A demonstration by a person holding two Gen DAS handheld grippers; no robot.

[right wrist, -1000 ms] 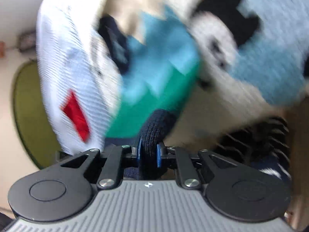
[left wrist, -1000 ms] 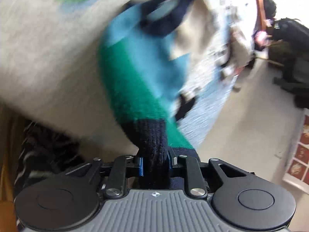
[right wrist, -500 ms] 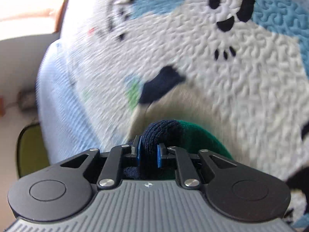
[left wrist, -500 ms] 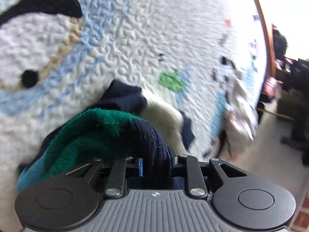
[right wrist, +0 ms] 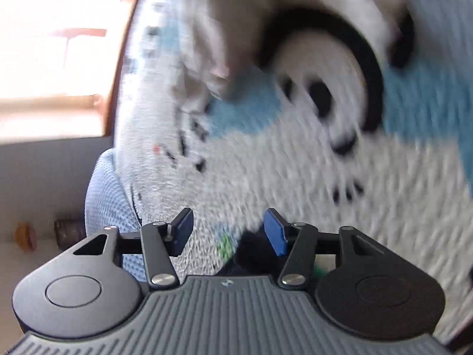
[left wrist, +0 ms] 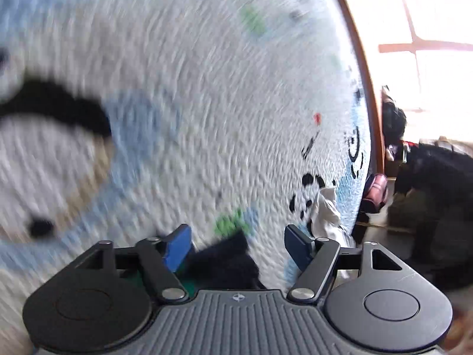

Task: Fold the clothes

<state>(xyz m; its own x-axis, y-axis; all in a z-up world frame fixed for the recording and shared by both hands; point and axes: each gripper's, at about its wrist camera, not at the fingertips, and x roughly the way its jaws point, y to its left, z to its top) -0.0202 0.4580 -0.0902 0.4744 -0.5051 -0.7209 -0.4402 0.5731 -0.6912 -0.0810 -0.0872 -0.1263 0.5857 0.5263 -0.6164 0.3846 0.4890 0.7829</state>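
Observation:
A knit sweater in navy, green and blue lies on the bed, mostly hidden under both grippers. In the left wrist view its navy part [left wrist: 224, 263] shows just below my open left gripper [left wrist: 238, 244]. In the right wrist view a dark navy bit [right wrist: 251, 254] with a green edge shows under my open right gripper [right wrist: 229, 233]. Neither gripper holds anything. Both views are motion-blurred.
A white quilt with blue patches and panda prints [left wrist: 192, 103] covers the bed, seen also in the right wrist view [right wrist: 295, 162]. A crumpled pale garment [left wrist: 325, 210] lies near the bed's far edge. A wooden bed frame [left wrist: 366, 88] and dark bags [left wrist: 437, 183] stand beyond.
Both grippers were shut on the sweater's navy cuff or hem and carried it down onto the quilt. Both have now opened and let it go.

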